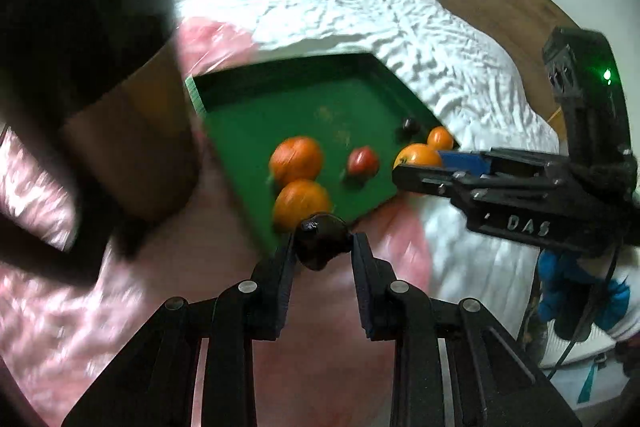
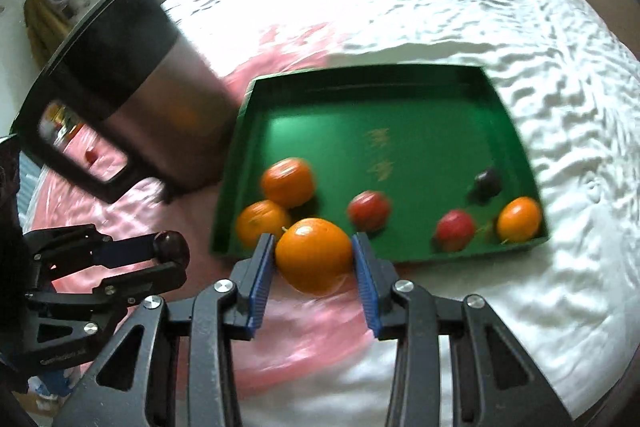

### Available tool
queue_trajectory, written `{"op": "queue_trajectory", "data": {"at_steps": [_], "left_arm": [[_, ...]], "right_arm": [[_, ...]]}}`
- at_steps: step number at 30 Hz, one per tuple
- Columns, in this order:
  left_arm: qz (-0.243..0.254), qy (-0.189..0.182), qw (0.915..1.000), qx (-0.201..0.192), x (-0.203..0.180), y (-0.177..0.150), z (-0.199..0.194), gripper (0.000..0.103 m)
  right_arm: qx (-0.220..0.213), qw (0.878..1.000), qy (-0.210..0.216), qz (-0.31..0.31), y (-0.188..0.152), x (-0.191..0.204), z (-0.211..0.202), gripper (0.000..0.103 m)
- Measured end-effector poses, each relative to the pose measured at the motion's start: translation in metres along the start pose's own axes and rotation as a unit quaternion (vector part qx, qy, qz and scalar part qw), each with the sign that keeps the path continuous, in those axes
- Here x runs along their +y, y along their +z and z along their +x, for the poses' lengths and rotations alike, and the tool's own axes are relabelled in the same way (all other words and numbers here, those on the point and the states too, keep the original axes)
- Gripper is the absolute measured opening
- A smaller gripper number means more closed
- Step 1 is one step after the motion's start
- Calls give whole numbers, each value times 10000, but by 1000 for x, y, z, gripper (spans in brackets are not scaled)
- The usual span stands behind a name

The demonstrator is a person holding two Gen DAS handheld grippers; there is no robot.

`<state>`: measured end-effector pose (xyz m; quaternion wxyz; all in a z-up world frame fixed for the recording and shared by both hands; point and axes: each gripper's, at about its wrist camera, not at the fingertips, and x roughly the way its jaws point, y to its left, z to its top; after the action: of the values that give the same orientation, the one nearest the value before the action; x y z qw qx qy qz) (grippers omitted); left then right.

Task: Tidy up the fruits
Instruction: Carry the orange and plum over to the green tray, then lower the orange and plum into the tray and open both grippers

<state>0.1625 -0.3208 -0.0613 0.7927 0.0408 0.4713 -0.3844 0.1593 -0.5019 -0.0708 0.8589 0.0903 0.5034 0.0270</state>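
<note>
The left tongs (image 1: pixel 322 243) are clamped on a small dark plum (image 1: pixel 320 239), which sits between the black fingers just off the near corner of the green tray (image 1: pixel 352 75). In the right wrist view the same left tongs (image 2: pixel 176 253) show at the lower left with the dark fruit at their tip, over the pink cloth (image 2: pixel 192 215).

The right tongs (image 2: pixel 314 259) are clamped on a large orange (image 2: pixel 314 255); both blue pads (image 2: pixel 260 267) press its sides. The orange hangs at the tray's near edge, partly over the pink cloth.

The tray lies on a bed (image 2: pixel 520 27) covered with a rumpled white sheet. Inside it, in the right wrist view, lie two oranges (image 2: pixel 288 181) touching each other at the left, a red fruit (image 2: pixel 368 209) near the middle, and at the right a second red fruit (image 2: pixel 454 229), a smaller orange (image 2: pixel 518 219) in the corner and another dark plum (image 2: pixel 488 183) behind them.

A tall metal pot (image 2: pixel 168 99) with a black handle stands on the pink cloth just beside the tray's left wall. Both views are blurred.
</note>
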Motion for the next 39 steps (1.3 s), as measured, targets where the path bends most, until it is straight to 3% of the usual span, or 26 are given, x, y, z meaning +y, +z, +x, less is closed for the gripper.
{"op": "queue_trajectory", "data": {"at_steps": [5,14,24,37,39], "left_arm": [[-2,168,9997,-153,-14,44,36,24],[-108,581,9981,-155,-19,93,100,24],[-137,1012,9947,125,-15,101,147,24],[-79,1260,9916,275,-14,100,161,25],[-117,1262,9915,308,-13,100,163,31]], "right_arm": [[-174,9997,-162,-32,25,-41,9,72],[-245,9993,-299,-7,65,-96,49,72],[-134,9992,-363,35,75,-123,85,72],[-51,9992,-408,22,74,-128,97,72],[-50,9991,-416,27,74,-128,97,73]]}}
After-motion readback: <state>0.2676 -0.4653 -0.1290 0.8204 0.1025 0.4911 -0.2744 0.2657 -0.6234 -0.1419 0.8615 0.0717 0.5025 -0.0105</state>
